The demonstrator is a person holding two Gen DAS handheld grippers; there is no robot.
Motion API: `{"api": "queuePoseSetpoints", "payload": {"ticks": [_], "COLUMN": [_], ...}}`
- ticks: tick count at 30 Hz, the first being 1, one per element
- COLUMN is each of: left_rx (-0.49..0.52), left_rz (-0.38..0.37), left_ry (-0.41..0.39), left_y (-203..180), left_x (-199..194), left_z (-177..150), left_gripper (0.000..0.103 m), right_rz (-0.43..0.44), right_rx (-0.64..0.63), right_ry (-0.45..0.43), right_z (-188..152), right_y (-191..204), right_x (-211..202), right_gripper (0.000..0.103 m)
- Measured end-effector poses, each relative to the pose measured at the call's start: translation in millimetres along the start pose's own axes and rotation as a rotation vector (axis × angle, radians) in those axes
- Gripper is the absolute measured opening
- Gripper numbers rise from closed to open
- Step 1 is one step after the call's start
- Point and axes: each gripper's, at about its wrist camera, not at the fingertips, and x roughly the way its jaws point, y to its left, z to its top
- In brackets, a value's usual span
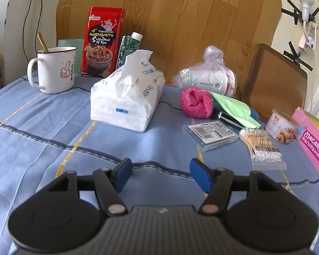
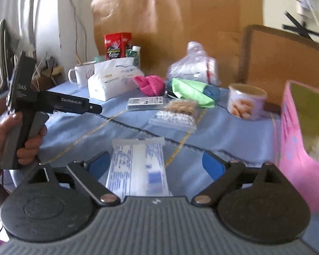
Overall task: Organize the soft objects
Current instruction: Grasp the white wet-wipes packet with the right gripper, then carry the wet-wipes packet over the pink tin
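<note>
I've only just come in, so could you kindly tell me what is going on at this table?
A person holds tongs in each hand over a blue tablecloth crowded with household items. The left tongs are open and empty, facing the tissue pack and the pink fuzzy sock. The right tongs are open, with a white printed packet lying between their fingers, not gripped. Nothing soft looks picked up yet.

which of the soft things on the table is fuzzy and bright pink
The rolled pink fuzzy sock, lying between the white tissue pack and the folded green cloth; neither of those is pink.
</note>
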Motion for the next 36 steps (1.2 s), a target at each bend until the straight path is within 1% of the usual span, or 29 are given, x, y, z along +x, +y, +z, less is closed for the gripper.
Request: {"api": "queuePoseSetpoints", "payload": {"ticks": [4,7,9,11,13,15,16,18,19,20,22,23,25,28,29,30,31,32,34,35,36], "left_rx": [0.018,0.011,0.035,0.049,0.041,0.026,0.023,0.051,0.076,0.096,0.124,0.131,0.133,0.188,0.214,0.241,0.269,0.302,0.387,0.411,0.420], "left_rz": [-0.022,-0.101,-0.158,-0.203,-0.256,-0.299,-0.314,-0.317,-0.312,-0.313,-0.285,-0.292,-0.331,-0.411,-0.449,-0.506,-0.547,-0.566,-0.590,-0.600,-0.613], "left_ry": [0.018,0.050,0.079,0.119,0.168,0.233,0.256,0.252,0.243,0.238,0.229,0.233,0.234,0.180,0.169,0.171,0.168,0.159,0.113,0.100,0.106], "left_y": [-8,-23,-39,-53,-64,-74,-78,-90,-98,-104,-116,-120,-130,-159,-172,-188,-206,-224,-261,-275,-289], "left_x": [-3,-11,-19,-27,-33,-34,-33,-35,-35,-34,-33,-33,-34,-44,-46,-46,-46,-46,-46,-44,-39], "left_z": [-1,-10,-16,-21,-25,-30,-32,-38,-40,-41,-41,-40,-33,-12,-6,1,6,9,13,14,16], "left_gripper": [0.062,0.062,0.062,0.060,0.059,0.054,0.053,0.052,0.049,0.040,0.041,0.041,0.038,0.032,0.022,0.021,0.021,0.022,0.022,0.022,0.022], "right_rz": [-0.004,0.018,0.025,0.026,0.026,0.028,0.025,0.011,-0.006,-0.015,-0.024,-0.034,-0.059,-0.124,-0.157,-0.177,-0.193,-0.219,-0.275,-0.303,-0.324], "right_rx": [0.044,0.051,0.030,-0.002,-0.023,-0.031,-0.036,-0.051,-0.071,-0.096,-0.122,-0.111,-0.085,-0.080,-0.087,-0.095,-0.097,-0.098,-0.090,-0.082,-0.071], "right_ry": [0.012,0.012,0.008,0.005,0.002,0.008,0.012,0.028,0.013,0.001,-0.011,-0.018,-0.055,-0.156,-0.191,-0.216,-0.234,-0.247,-0.279,-0.296,-0.311], "right_z": [-18,-26,-29,-29,-30,-31,-32,-36,-39,-41,-42,-42,-40,-30,-26,-21,-17,-15,-12,-11,-10], "right_y": [-5,-3,2,8,12,12,13,15,18,22,28,27,21,10,6,1,-5,-10,-22,-29,-38], "right_x": [-12,-14,-14,-11,-8,-2,1,11,13,14,14,13,6,-16,-24,-32,-39,-43,-55,-61,-67], "right_gripper": [0.096,0.096,0.096,0.095,0.096,0.096,0.096,0.092,0.088,0.082,0.081,0.081,0.081,0.081,0.081,0.081,0.081,0.081,0.081,0.081,0.081]}}
